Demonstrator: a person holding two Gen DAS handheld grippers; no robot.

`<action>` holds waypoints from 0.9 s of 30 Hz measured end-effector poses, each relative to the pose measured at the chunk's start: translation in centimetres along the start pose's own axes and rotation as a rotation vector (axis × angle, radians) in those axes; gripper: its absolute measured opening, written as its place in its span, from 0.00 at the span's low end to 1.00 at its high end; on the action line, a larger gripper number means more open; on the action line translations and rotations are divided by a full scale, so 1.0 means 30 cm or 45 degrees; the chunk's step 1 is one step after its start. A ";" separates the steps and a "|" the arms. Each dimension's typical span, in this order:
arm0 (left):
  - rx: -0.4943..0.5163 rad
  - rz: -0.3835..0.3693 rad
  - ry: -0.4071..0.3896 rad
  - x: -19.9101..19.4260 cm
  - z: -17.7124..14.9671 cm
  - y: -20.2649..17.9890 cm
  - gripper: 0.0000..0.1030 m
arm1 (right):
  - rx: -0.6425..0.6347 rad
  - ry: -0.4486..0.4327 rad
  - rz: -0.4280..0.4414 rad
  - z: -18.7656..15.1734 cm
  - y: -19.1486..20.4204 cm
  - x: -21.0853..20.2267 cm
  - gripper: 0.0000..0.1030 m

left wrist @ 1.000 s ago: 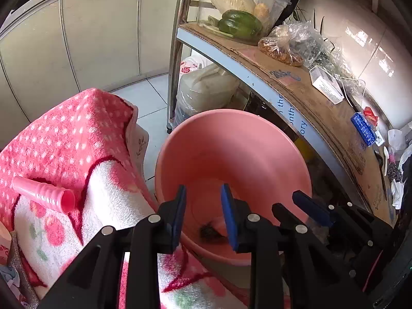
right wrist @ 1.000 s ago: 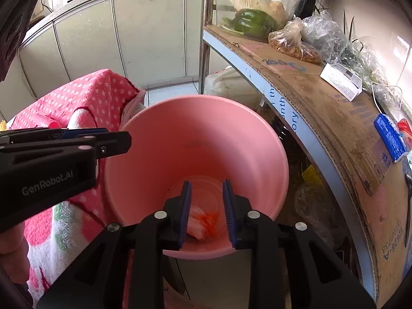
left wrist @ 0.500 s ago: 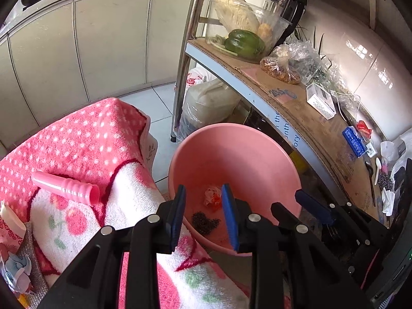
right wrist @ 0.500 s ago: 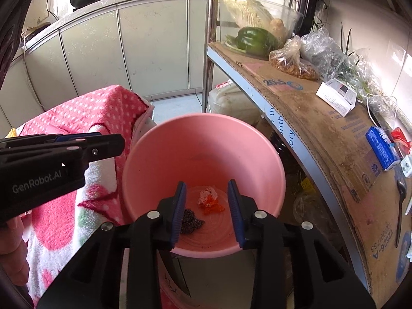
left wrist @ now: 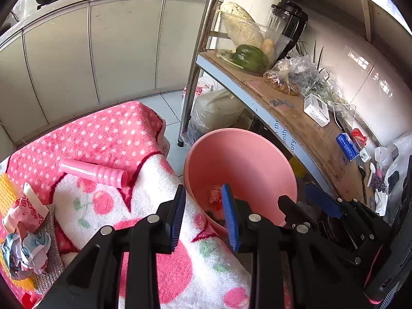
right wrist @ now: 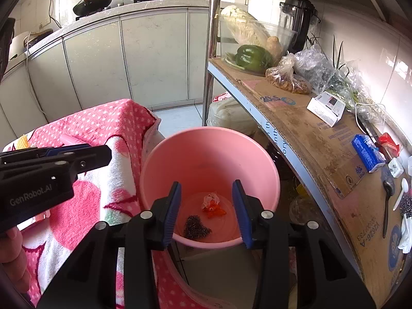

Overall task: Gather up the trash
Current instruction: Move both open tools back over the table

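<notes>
Above the bucket (right wrist: 209, 159), both claws, right (right wrist: 206, 209) just opening and left (left wrist: 203, 215), stand apart and empty; paper (left wrist: 24, 253) at nine o'clock may get forgotten.

Trash (right wrist: 210, 203) in pink bucket (right wrist: 164, 159) (two scraps)

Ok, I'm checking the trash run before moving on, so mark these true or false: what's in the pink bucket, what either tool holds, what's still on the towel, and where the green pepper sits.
1. The pink bucket is empty. False: a crumpled orange-white wrapper and a dark scrubber wad lie in it.
2. The right tool holds nothing. True; its jaws have just been opening.
3. The left tool grips the pink tube. False: the tube lies apart on the towel.
4. Crumpled paper lies on the towel's left end. True.
5. The green pepper lies in the bucket. False: it is in a clear tub on the shelf.
</notes>
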State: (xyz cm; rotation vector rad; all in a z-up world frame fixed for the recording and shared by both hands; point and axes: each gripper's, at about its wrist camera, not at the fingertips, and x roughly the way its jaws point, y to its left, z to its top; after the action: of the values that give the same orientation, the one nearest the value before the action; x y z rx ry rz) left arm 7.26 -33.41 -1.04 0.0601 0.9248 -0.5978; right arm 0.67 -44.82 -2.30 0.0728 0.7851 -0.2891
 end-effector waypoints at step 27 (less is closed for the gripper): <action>-0.037 0.194 -0.113 -0.270 -0.156 0.157 0.27 | -0.165 -0.081 0.081 -0.013 0.233 -0.130 0.41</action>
State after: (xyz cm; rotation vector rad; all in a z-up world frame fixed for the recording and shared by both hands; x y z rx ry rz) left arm 2.57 -24.34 1.36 0.0769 0.8344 -0.4420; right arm -0.23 -37.17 -0.13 -0.0335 0.7351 -0.1788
